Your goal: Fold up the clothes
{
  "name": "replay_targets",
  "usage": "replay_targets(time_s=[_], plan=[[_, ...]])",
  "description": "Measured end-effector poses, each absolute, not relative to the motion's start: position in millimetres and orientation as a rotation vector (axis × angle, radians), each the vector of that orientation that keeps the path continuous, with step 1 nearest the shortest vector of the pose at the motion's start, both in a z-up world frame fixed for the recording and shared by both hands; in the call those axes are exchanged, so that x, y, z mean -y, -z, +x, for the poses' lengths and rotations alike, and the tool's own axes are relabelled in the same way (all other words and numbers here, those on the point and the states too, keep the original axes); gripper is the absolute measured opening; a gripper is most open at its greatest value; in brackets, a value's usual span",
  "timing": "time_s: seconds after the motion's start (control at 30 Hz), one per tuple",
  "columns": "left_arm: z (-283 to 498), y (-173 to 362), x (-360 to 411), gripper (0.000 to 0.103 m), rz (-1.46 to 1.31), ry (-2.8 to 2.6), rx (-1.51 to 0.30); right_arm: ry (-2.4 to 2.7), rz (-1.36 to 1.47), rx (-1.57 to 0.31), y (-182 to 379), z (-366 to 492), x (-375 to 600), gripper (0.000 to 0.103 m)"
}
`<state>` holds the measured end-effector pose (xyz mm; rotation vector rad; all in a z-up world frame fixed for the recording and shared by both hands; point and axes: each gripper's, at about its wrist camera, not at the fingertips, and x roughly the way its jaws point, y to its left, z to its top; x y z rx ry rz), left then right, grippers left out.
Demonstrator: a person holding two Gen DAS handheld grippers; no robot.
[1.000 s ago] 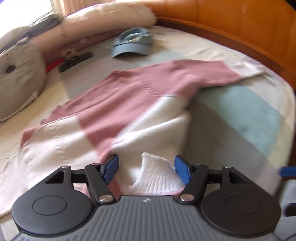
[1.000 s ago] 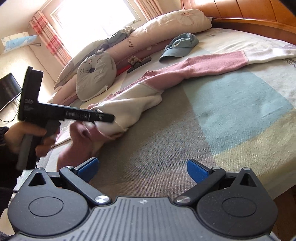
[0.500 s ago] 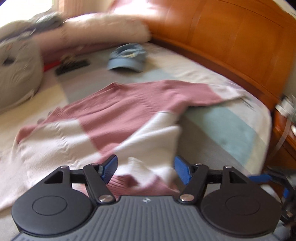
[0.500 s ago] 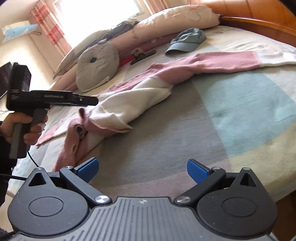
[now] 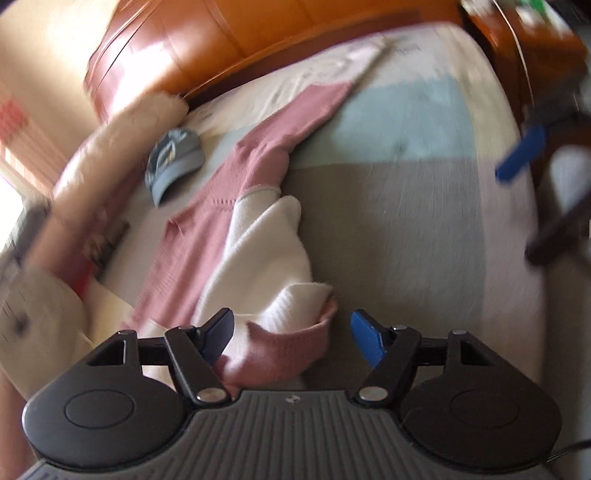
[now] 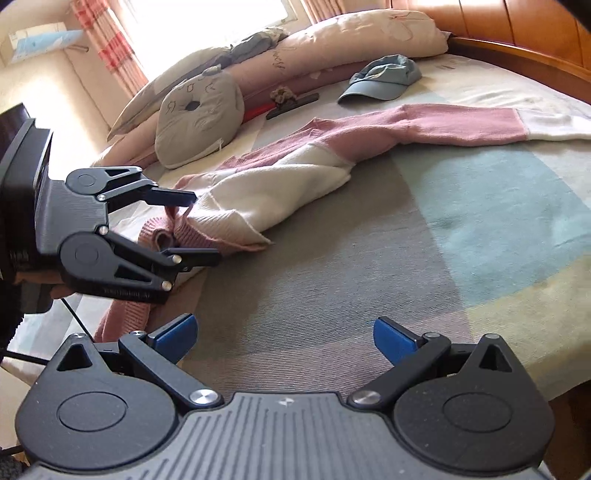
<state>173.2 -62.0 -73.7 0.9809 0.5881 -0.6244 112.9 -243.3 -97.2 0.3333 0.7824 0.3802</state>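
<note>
The left gripper (image 6: 201, 229) stands with its jaws apart, one finger above and one below the bunched pink hem of the sweater (image 6: 295, 177); neither pad visibly presses the knit. In the left wrist view the blue pads (image 5: 364, 338) flank the same pink fold with a gap on the right side. The sweater lies on the striped bed cover (image 6: 369, 277), stretching away from the left gripper, its far sleeve laid out toward the wooden headboard (image 6: 517, 22). The right gripper (image 6: 284, 338) hovers over bare cover, jaws wide, nothing between them. A blue cap (image 6: 384, 79) sits beyond the sweater, near the pillows (image 6: 351, 33).
</note>
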Motion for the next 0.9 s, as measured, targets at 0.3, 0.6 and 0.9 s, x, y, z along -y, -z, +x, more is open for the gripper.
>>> replay_targets(time_s=[0.3,0.6,0.9], plan=[[178.5,109.5,94.0,0.057,1.433,0.700,-0.518,-0.377,0.400,-0.774,103.5,111.2,255.1,0.103],[169.6,75.2,100.6,0.014,1.246,0.704,-0.540,-0.360,0.435,-0.751,101.9,108.1,266.9,0.103],[175.4,-24.7,95.6,0.015,0.546,0.868,-0.593,-0.353,0.437,-0.729,98.4,103.7,268.6,0.103]])
